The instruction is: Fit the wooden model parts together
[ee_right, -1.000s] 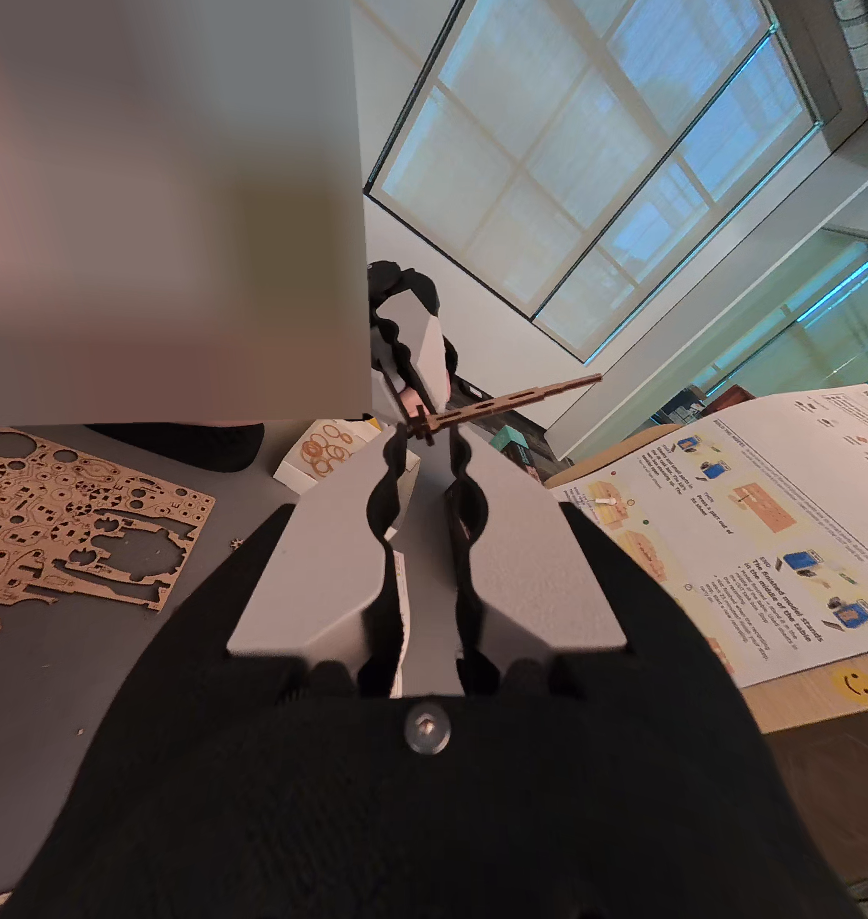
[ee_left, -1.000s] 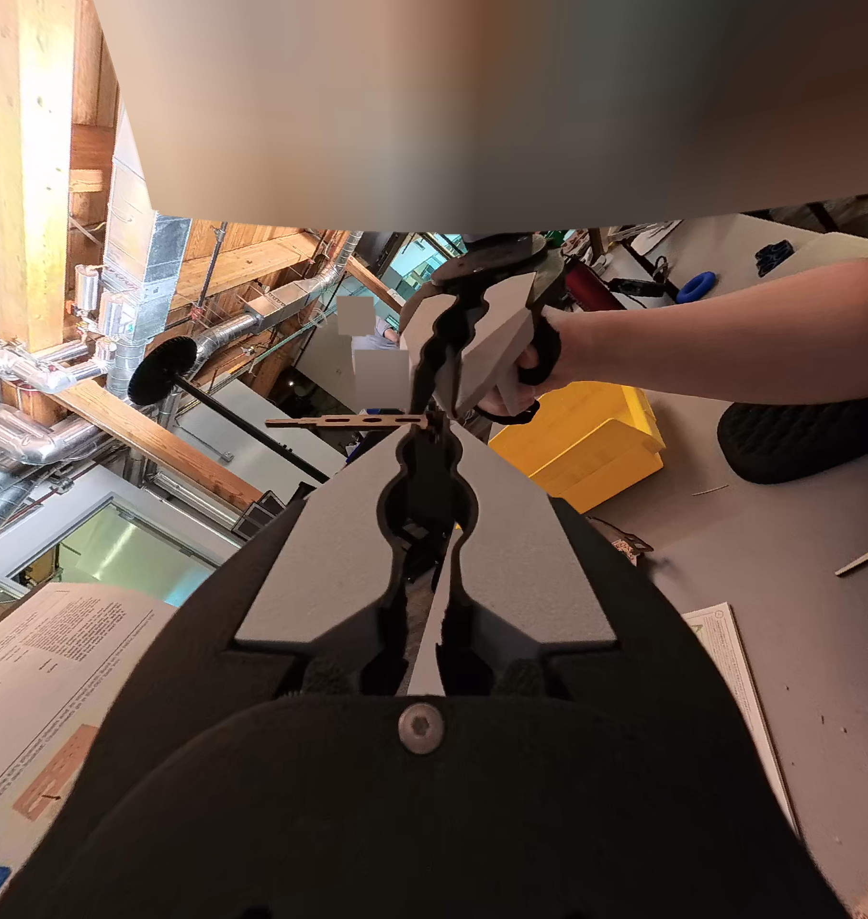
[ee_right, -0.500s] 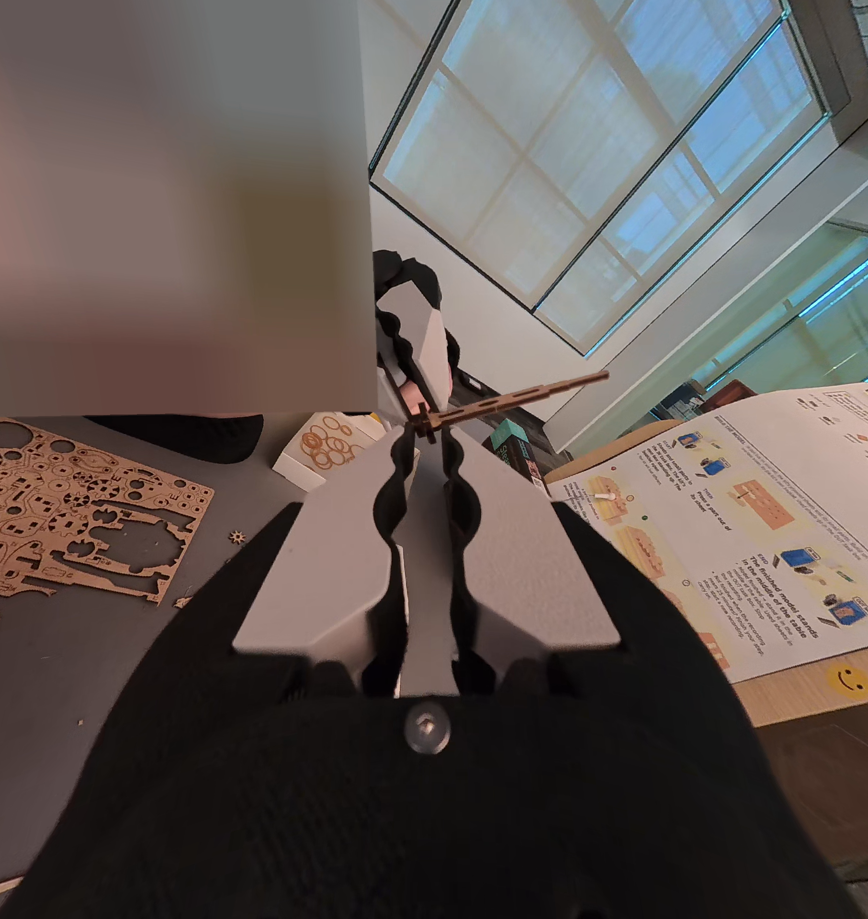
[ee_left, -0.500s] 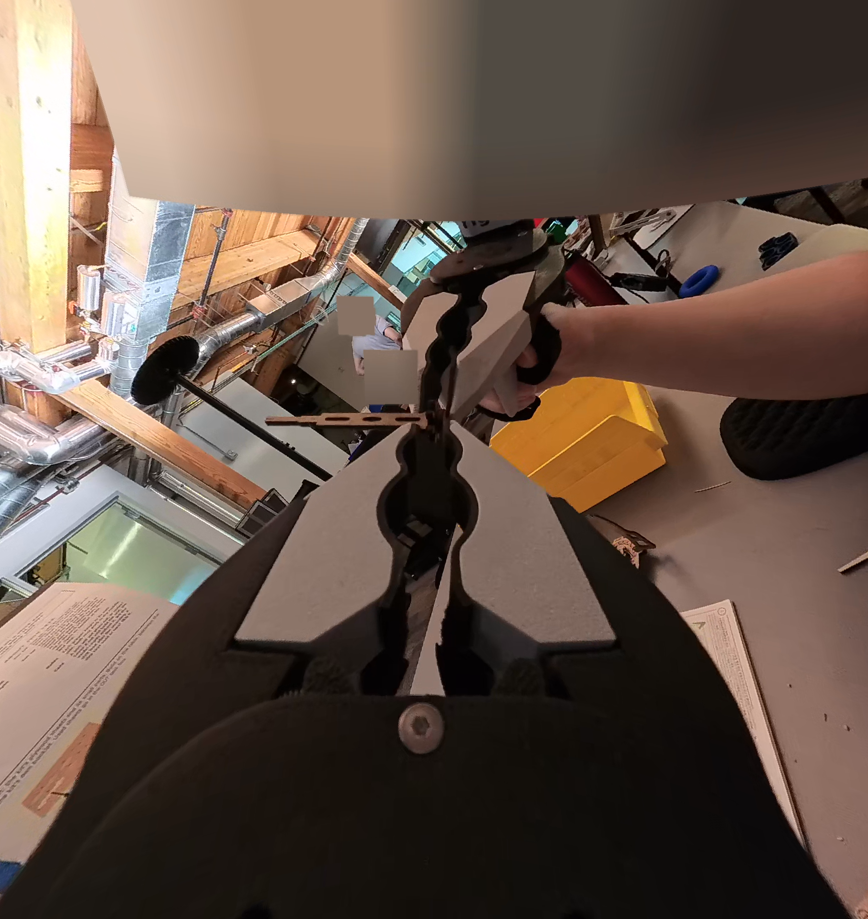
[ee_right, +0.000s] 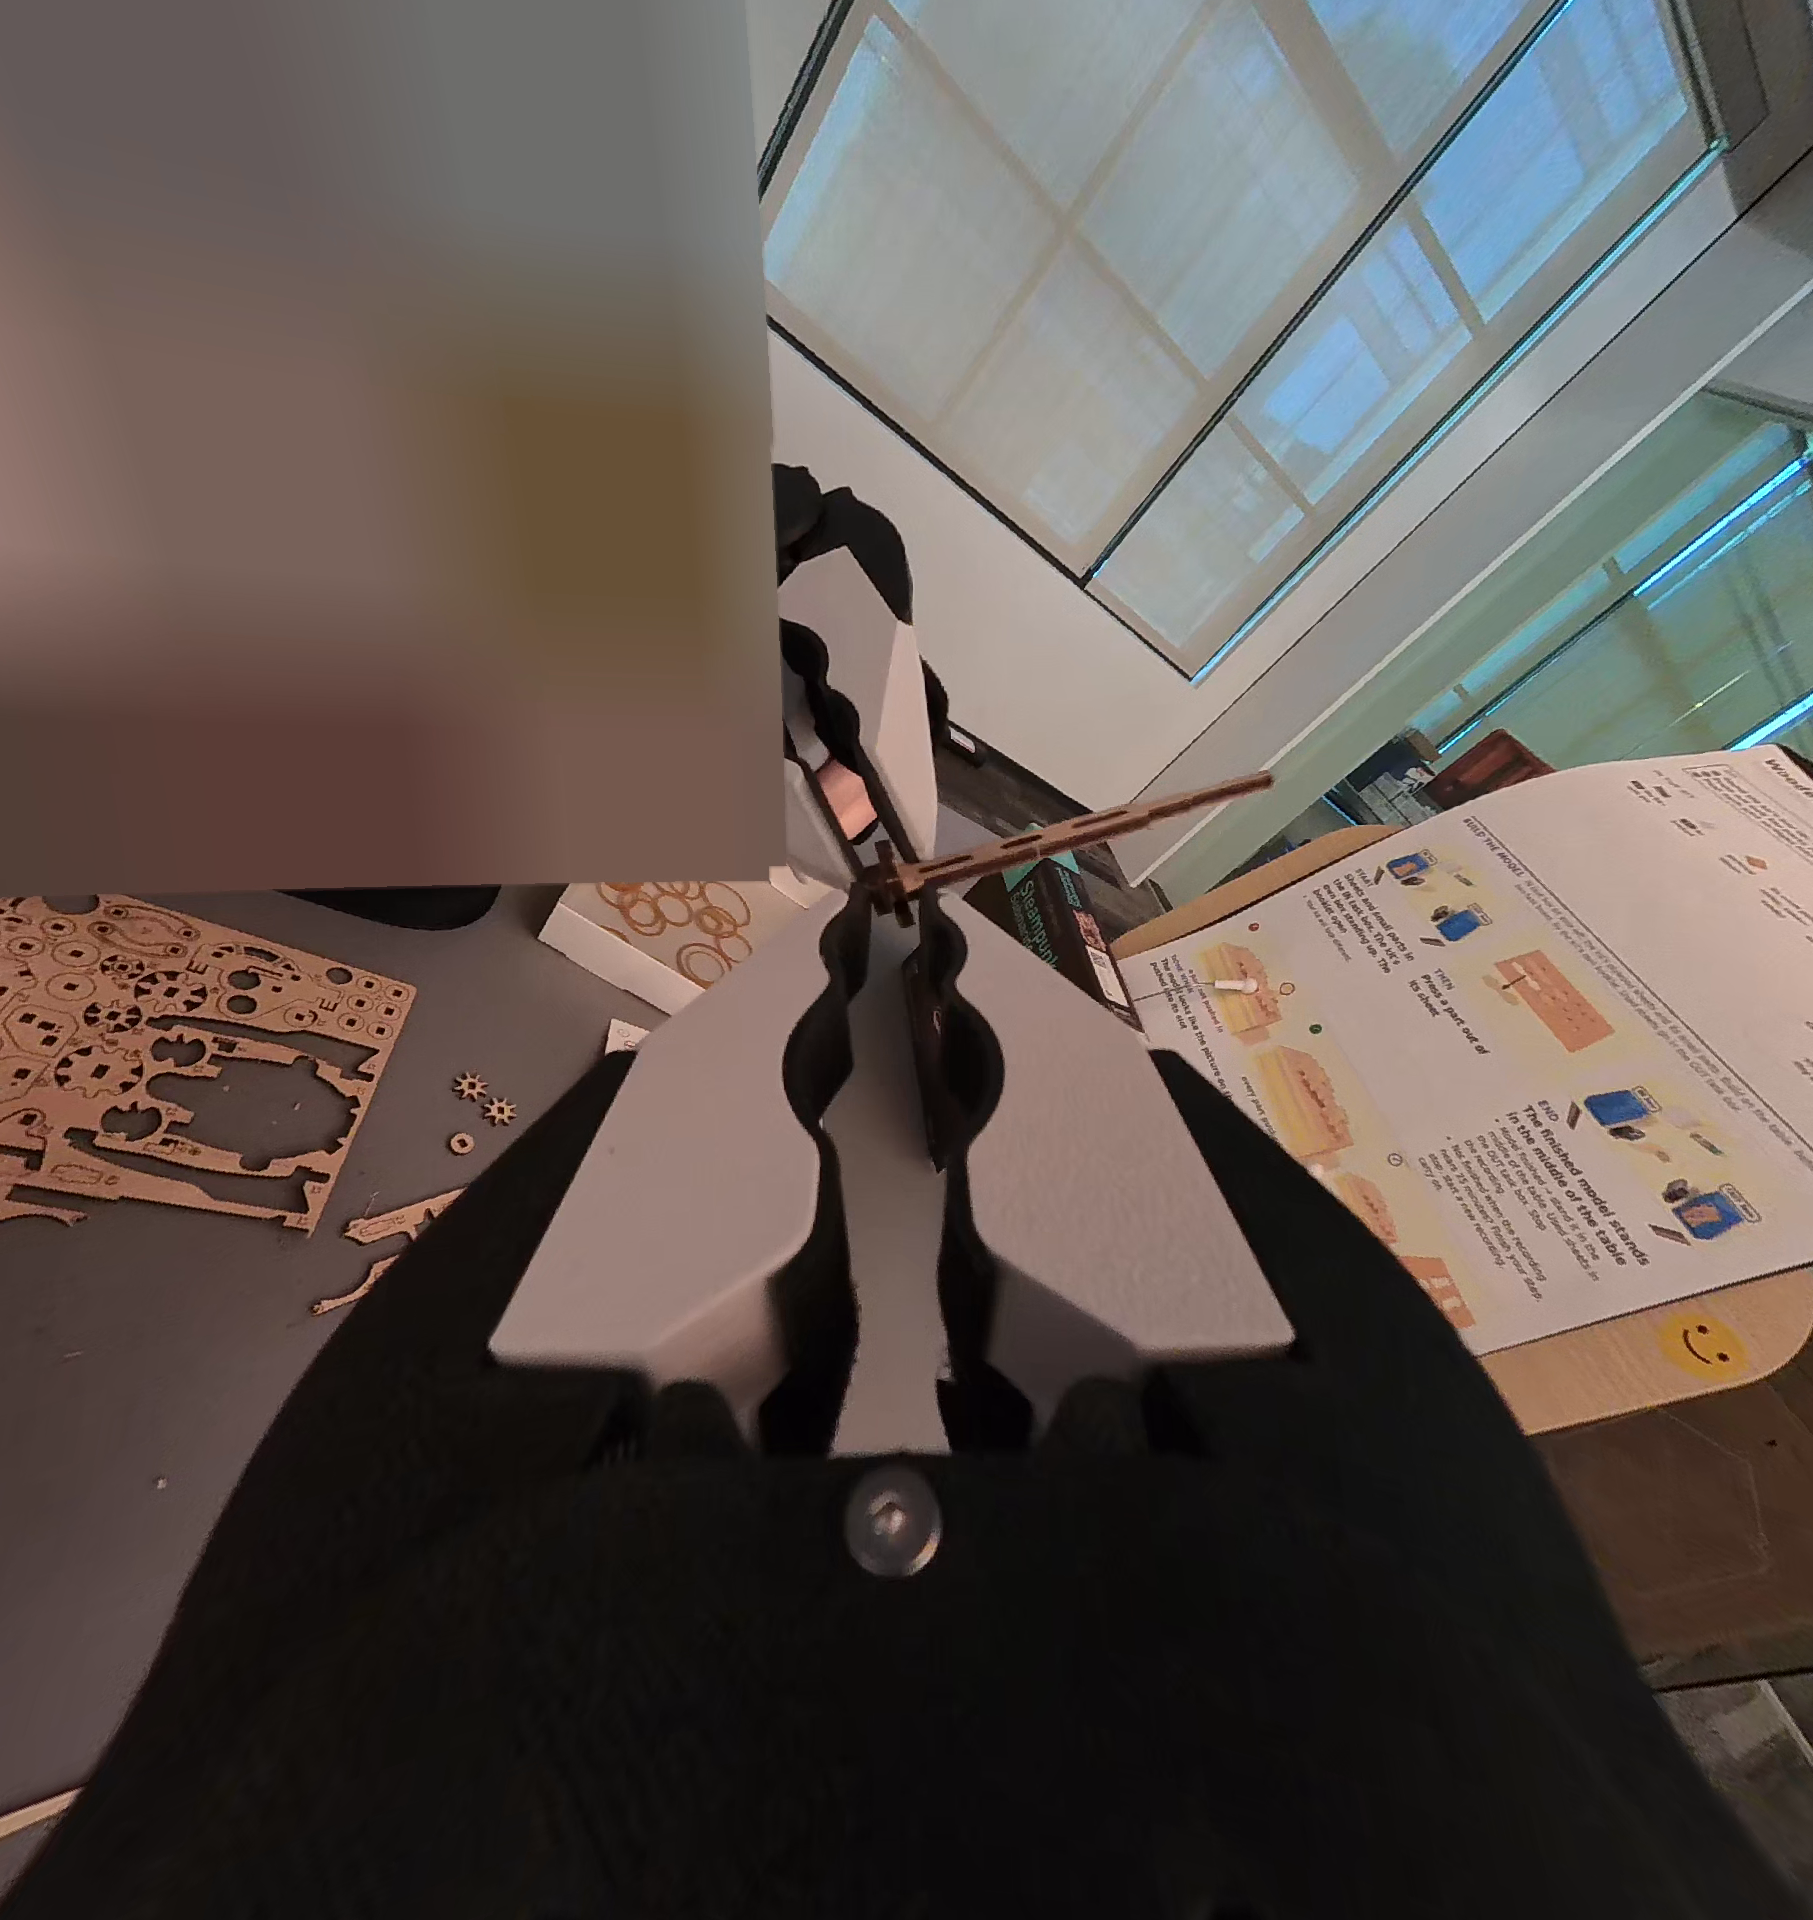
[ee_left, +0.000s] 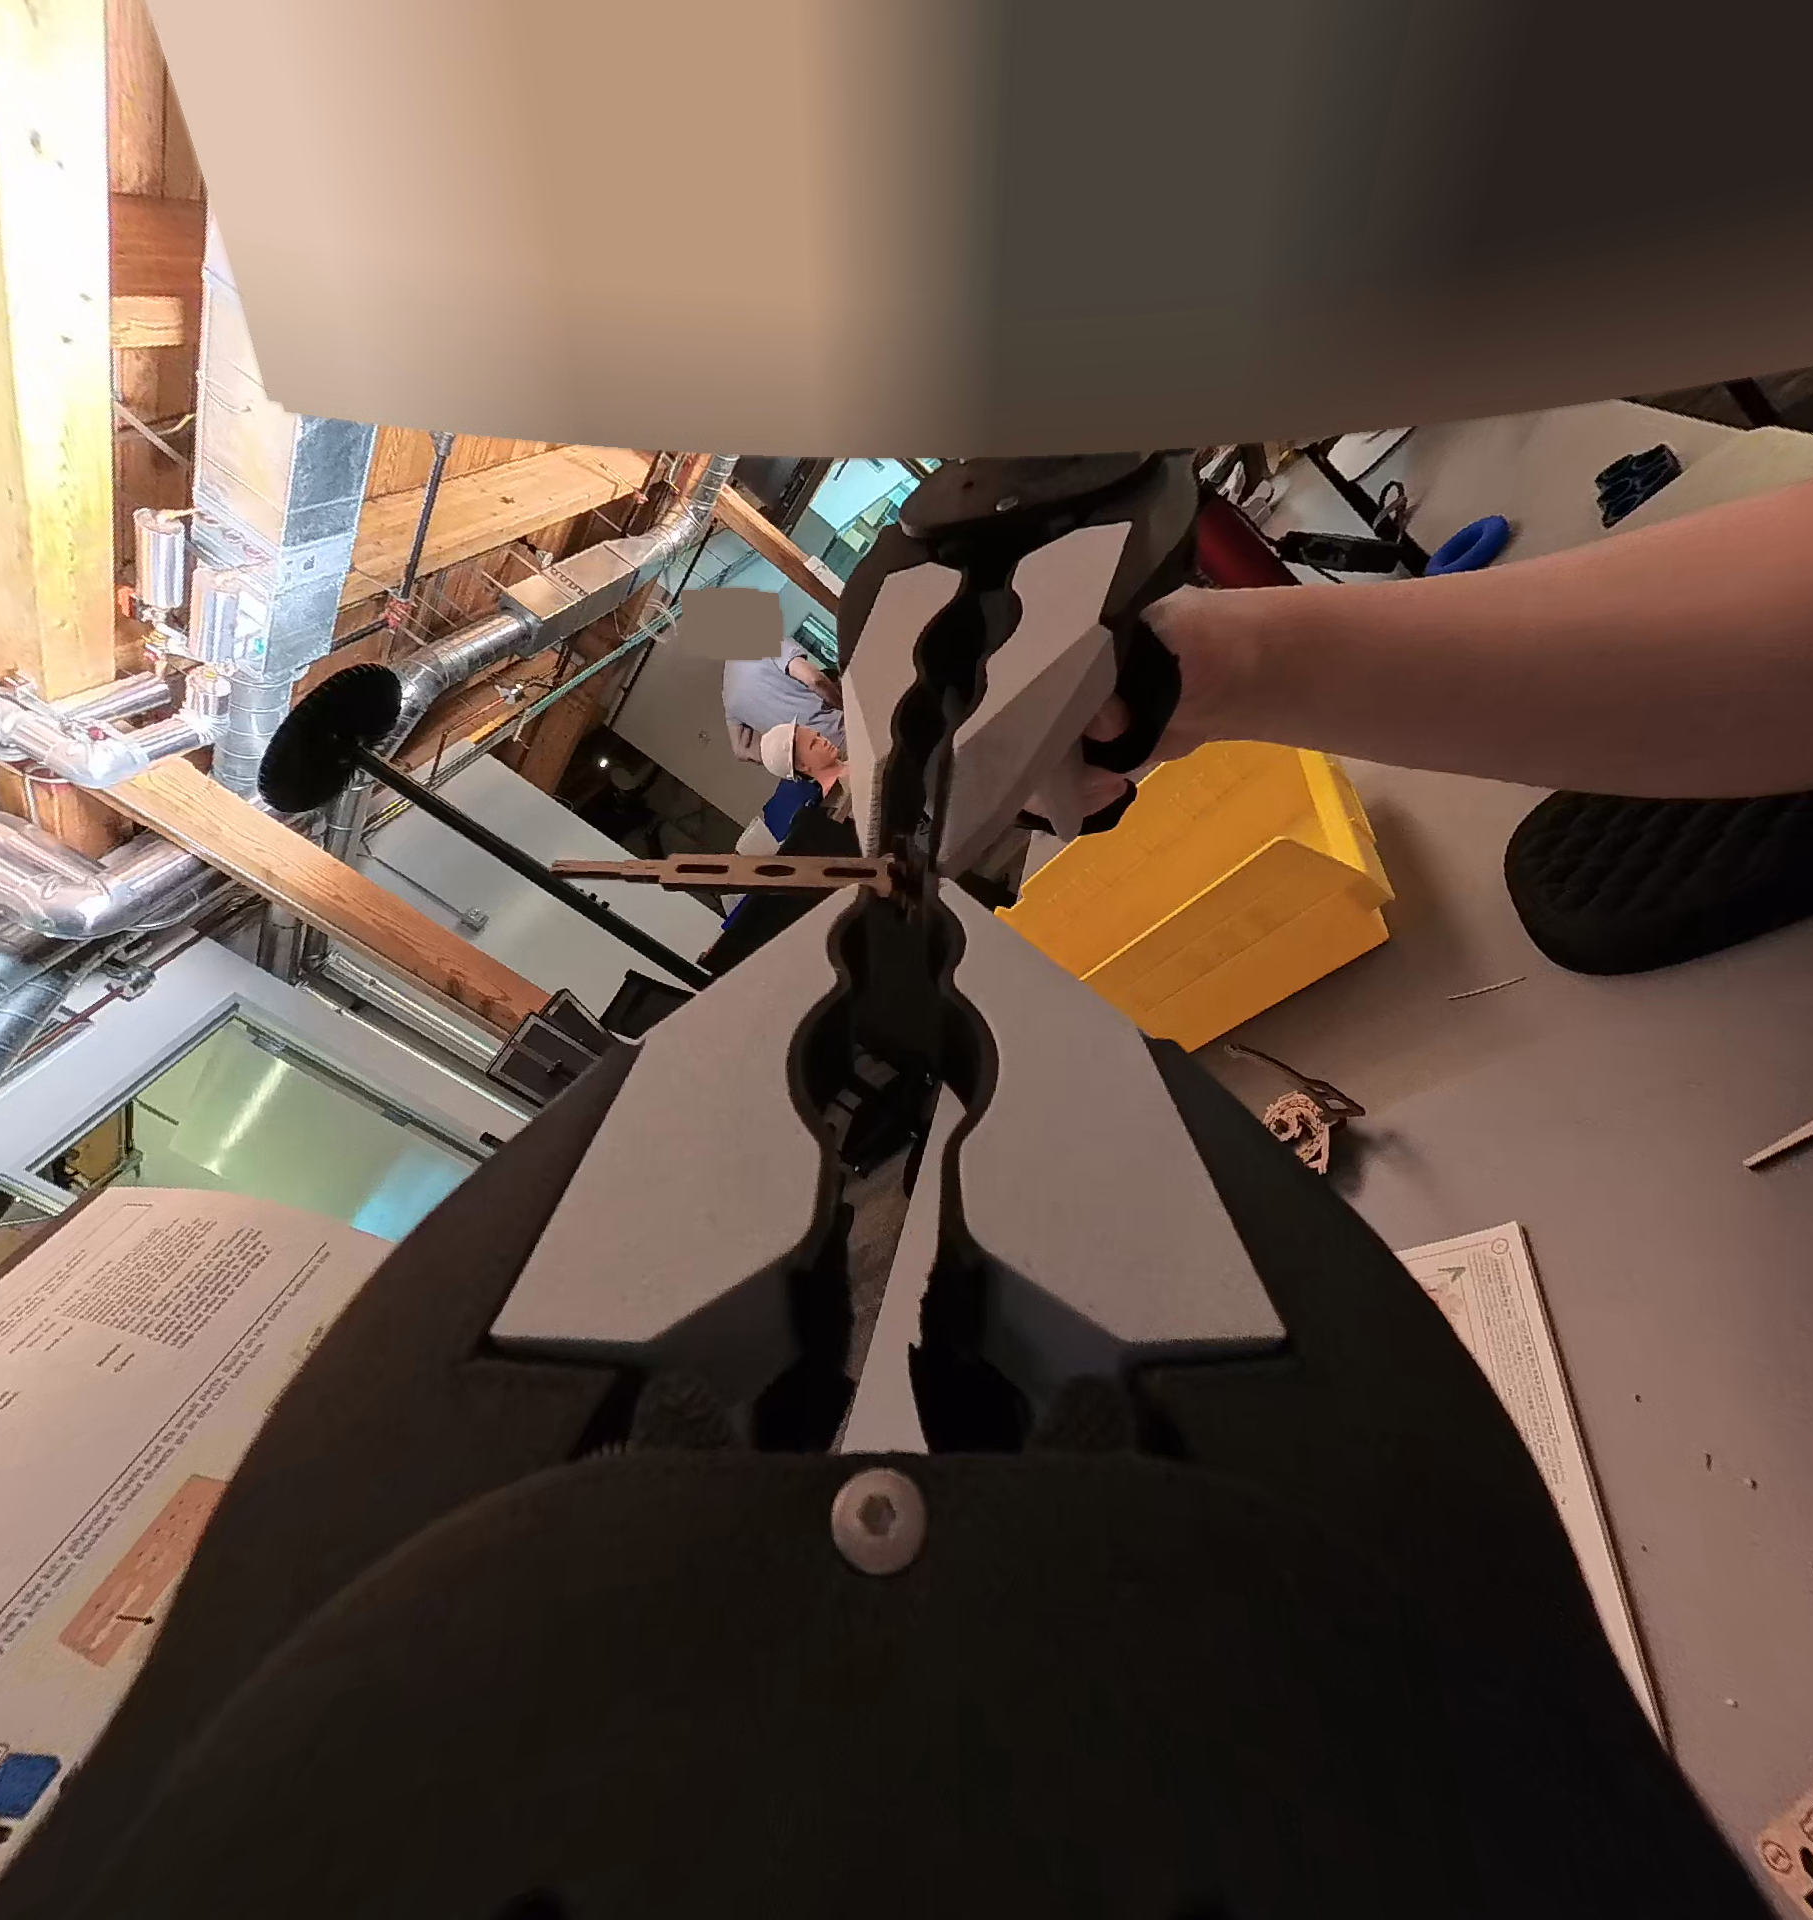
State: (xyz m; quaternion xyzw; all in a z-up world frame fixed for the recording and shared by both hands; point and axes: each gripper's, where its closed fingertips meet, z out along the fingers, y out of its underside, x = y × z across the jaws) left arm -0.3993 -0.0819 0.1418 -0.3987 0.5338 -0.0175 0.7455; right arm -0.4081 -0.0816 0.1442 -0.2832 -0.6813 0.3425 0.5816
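Observation:
A thin slotted wooden strip [ee_left: 736, 871] is held in the air between both grippers, which meet tip to tip. In the left wrist view it sticks out to the left of my left gripper [ee_left: 900, 902], which is shut on its near end. The right gripper [ee_left: 912, 836] comes down from above onto the same end, held by a person's hand. In the right wrist view the strip [ee_right: 1078, 836] points up and right, and a small cross piece [ee_right: 889, 896] sits at its end between the tips of my right gripper [ee_right: 897, 912]. The left gripper [ee_right: 860, 748] is just behind.
On the grey table lie a laser-cut wooden sheet [ee_right: 133, 1039], small loose gears [ee_right: 486, 1096], a white box of rubber bands [ee_right: 673, 935], a yellow bin [ee_left: 1224, 894] and a black cushion [ee_left: 1691, 883]. An instruction sheet [ee_right: 1504, 1039] rests on a wooden board at the right.
Both grippers stay tip to tip on the strip. The right wrist view has tilted down a little, so more of the table and the wooden sheet shows.

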